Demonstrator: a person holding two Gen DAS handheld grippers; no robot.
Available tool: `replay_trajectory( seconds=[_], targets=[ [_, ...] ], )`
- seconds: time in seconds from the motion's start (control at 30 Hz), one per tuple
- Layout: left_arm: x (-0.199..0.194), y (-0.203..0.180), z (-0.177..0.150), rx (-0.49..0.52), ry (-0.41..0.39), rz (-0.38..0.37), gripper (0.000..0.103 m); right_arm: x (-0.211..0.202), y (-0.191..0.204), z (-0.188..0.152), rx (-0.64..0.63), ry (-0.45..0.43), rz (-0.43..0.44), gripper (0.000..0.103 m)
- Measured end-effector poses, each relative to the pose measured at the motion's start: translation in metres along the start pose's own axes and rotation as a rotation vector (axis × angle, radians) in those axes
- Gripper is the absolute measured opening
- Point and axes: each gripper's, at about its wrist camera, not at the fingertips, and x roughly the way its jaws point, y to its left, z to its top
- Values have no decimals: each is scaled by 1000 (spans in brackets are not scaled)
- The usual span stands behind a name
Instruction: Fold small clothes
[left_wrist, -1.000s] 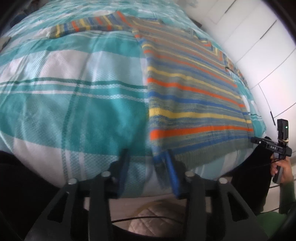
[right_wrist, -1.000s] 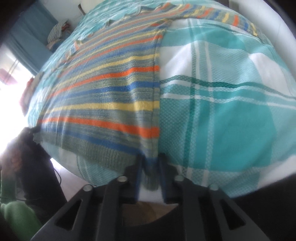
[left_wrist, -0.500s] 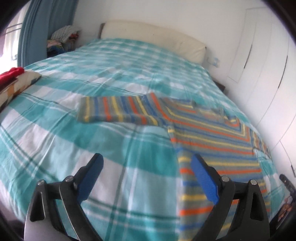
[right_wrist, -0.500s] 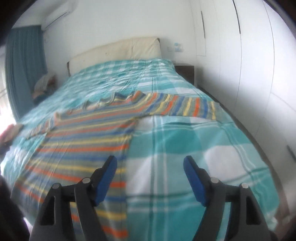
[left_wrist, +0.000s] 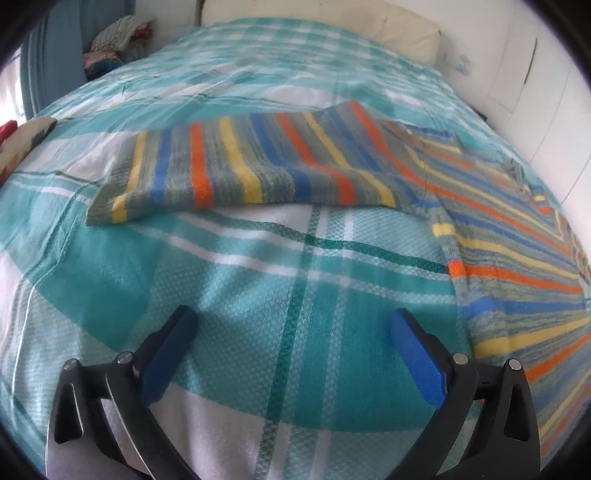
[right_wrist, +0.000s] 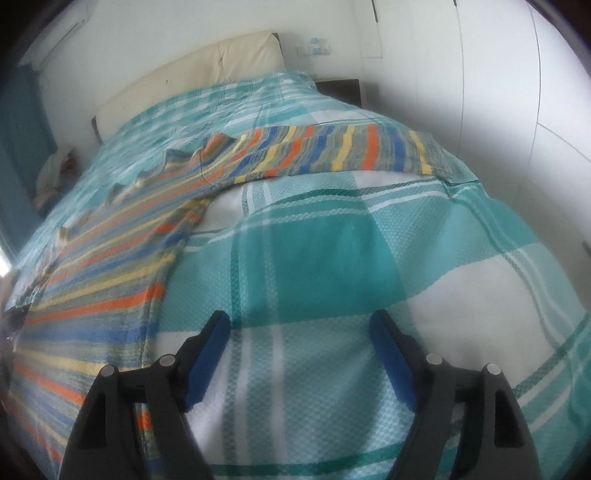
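Observation:
A striped knitted sweater (left_wrist: 517, 266) in orange, blue, yellow and grey lies flat on the bed. Its left sleeve (left_wrist: 236, 173) stretches out across the cover ahead of my left gripper (left_wrist: 291, 328), whose jaws are still opening, with only bedcover between them. In the right wrist view the sweater's body (right_wrist: 103, 280) lies to the left and its other sleeve (right_wrist: 351, 155) reaches right, beyond my right gripper (right_wrist: 299, 328). That gripper's jaws are also opening, nothing between them. Both grippers hover over bare cover, apart from the sweater.
The bed has a teal and white checked cover (left_wrist: 258, 295) and a cream headboard (right_wrist: 192, 77). White wardrobe doors (right_wrist: 498, 92) stand at the right. A heap of clothes (left_wrist: 118, 40) and a blue curtain are at the far left, a patterned cushion (left_wrist: 26, 140) by the left edge.
Both grippers let go of the sweater's bottom hem and opened wide. They swung outward and forward over the bed, so each now faces a sleeve instead of the hem.

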Motion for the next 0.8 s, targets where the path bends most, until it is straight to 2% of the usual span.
replay_trajectory(
  seconds=[0.1, 0.23, 0.8],
  targets=[
    [1, -8, 0, 42, 0, 51, 103, 0, 3, -1, -17, 1, -5, 83],
    [1, -9, 0, 26, 1, 32, 103, 2, 4, 0, -22, 4, -5, 85],
    [1, -8, -1, 29, -1, 36, 103, 0, 4, -2, -28, -1, -6, 87]
  ],
)
